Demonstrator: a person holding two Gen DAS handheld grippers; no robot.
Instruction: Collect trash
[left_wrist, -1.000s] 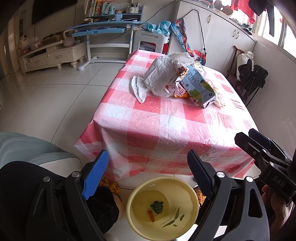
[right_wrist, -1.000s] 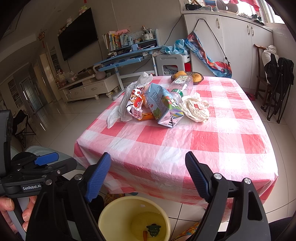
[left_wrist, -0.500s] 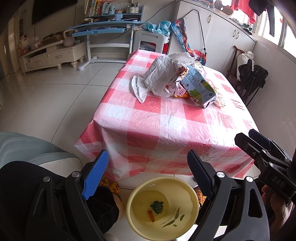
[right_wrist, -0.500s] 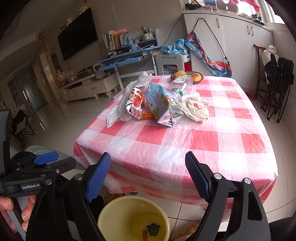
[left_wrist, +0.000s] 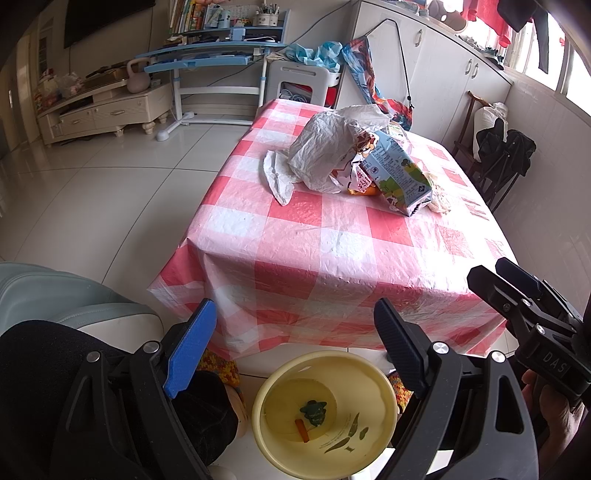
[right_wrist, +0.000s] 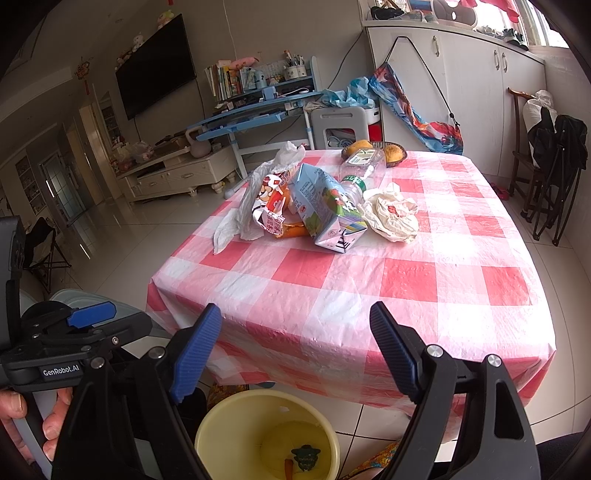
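while nothing moved since before, both claws (left_wrist: 291, 347) (right_wrist: 295, 347) gape wide, empty, above bin (left_wrist: 325, 410).

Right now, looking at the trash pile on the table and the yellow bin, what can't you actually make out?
- Orange item, both views: mostly buried under the snack wrapper and milk carton; unidentifiable.
- Plastic bottle: left view, hidden behind the carton; right view, its neck end hidden.
- Yellow bin: small bits at its bottom unidentifiable; right view cuts its lower part off.
- Carton print: too small.
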